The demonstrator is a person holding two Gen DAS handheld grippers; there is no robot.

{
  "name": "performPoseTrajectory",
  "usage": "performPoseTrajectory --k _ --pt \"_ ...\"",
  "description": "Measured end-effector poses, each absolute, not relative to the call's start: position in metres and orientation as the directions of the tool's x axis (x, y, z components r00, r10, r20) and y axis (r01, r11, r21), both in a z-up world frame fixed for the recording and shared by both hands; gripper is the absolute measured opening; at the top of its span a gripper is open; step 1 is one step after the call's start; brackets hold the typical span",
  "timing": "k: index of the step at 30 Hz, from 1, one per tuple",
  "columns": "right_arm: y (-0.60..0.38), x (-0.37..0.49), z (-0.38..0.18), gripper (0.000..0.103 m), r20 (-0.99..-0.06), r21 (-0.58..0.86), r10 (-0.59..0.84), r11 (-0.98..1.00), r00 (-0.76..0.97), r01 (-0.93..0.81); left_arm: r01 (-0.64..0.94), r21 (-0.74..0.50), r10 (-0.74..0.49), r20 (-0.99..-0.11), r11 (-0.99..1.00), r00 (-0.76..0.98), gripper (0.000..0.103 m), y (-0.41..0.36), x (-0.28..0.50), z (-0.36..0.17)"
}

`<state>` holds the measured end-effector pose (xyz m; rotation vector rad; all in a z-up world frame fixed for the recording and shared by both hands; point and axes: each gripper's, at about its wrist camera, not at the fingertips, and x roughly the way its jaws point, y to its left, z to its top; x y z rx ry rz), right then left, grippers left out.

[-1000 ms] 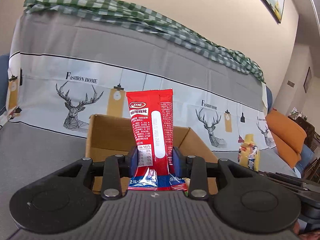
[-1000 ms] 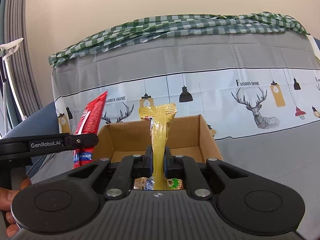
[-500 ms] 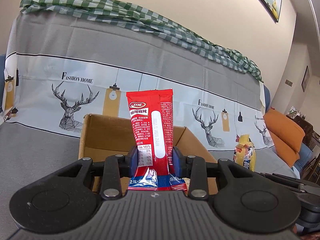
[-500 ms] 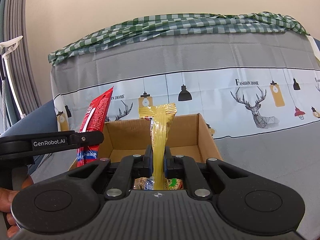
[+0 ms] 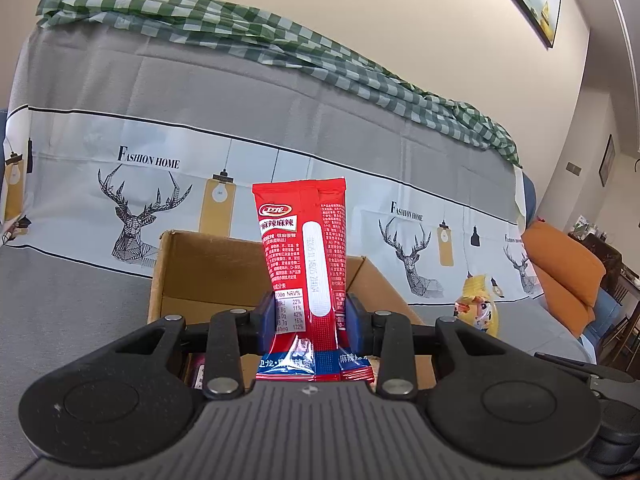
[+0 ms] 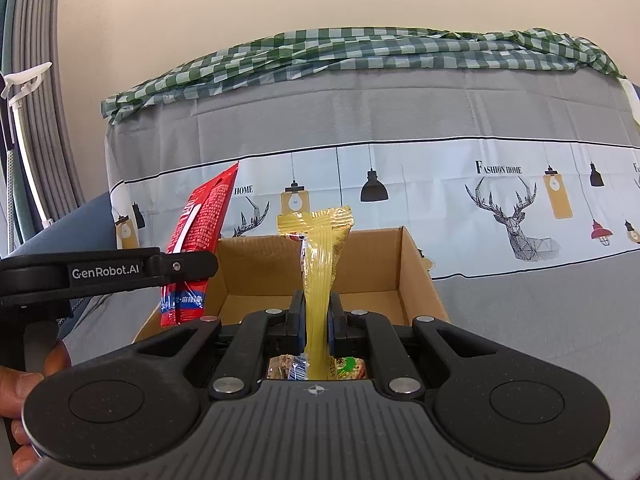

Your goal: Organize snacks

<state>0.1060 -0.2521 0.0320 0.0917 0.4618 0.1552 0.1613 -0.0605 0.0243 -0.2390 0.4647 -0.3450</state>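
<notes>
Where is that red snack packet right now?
The red snack packet stands upright, pinched in the left tongs over the near edge of the open brown cardboard box, left of the yellow snack packet.

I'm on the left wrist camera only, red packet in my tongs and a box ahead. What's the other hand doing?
Observer: The right tongs are shut on a yellow packet, held upright in front of the cardboard box.
Operator: Where's my red packet relative to that box?
Observer: From the right wrist camera, the red packet is by the box's left wall, with its top leaning right. I cannot tell whether it is over the opening.
Operator: Is there room inside?
Observer: The far strip of the box floor shows plain cardboard. The near part is hidden behind the right tongs.
</notes>
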Motion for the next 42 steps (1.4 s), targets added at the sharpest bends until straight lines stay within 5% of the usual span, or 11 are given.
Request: performPoseTrajectory --k 12,14,15,16,18,20,27,36,42 --pt "-0.251 0.106 0.032 0.010 -0.436 0.113 0.174 0.984 0.883 -0.139 0.310 -0.320 -0.420 -0.372 0.895 0.827 0.040 -0.061 0.160 0.026" --pt "-0.251 0.107 0.031 0.012 -0.447 0.113 0.179 0.983 0.876 -0.143 0.323 -0.314 -0.430 -0.382 0.893 0.818 0.057 -0.064 0.161 0.026" --pt "-0.250 0.109 0.029 0.021 -0.462 0.113 0.179 0.983 0.869 -0.143 0.325 -0.303 -0.426 -0.378 0.896 0.822 0.062 -0.065 0.160 0.026" --pt "-0.249 0.111 0.028 0.044 -0.475 0.109 0.173 0.984 0.863 -0.138 0.327 -0.291 -0.420 -0.368 0.899 0.829 0.068 -0.066 0.158 0.028" --pt "-0.250 0.111 0.029 0.070 -0.474 0.099 0.151 0.988 0.867 -0.119 0.332 -0.261 -0.409 -0.346 0.906 0.844 0.071 -0.064 0.154 0.032" --pt "-0.252 0.110 0.031 0.072 -0.462 0.109 0.150 0.988 0.874 -0.112 0.335 -0.245 -0.403 -0.326 0.910 0.855 0.083 -0.060 0.147 0.035" --pt "-0.254 0.100 0.034 0.101 -0.464 0.133 0.150 0.986 0.873 -0.099 0.292 -0.155 -0.327 -0.303 0.944 0.895 0.094 -0.045 0.106 0.046" --pt "-0.258 0.053 0.040 0.102 -0.498 0.146 0.131 0.987 0.857 -0.066 0.165 -0.203 -0.249 -0.526 0.965 0.813 0.102 -0.033 0.055 0.028" --pt "-0.244 0.030 0.032 0.102 -0.553 0.011 0.036 0.999 0.832 -0.036 0.117 -0.154 -0.189 -0.637 0.981 0.747 0.102 -0.036 0.056 0.008"
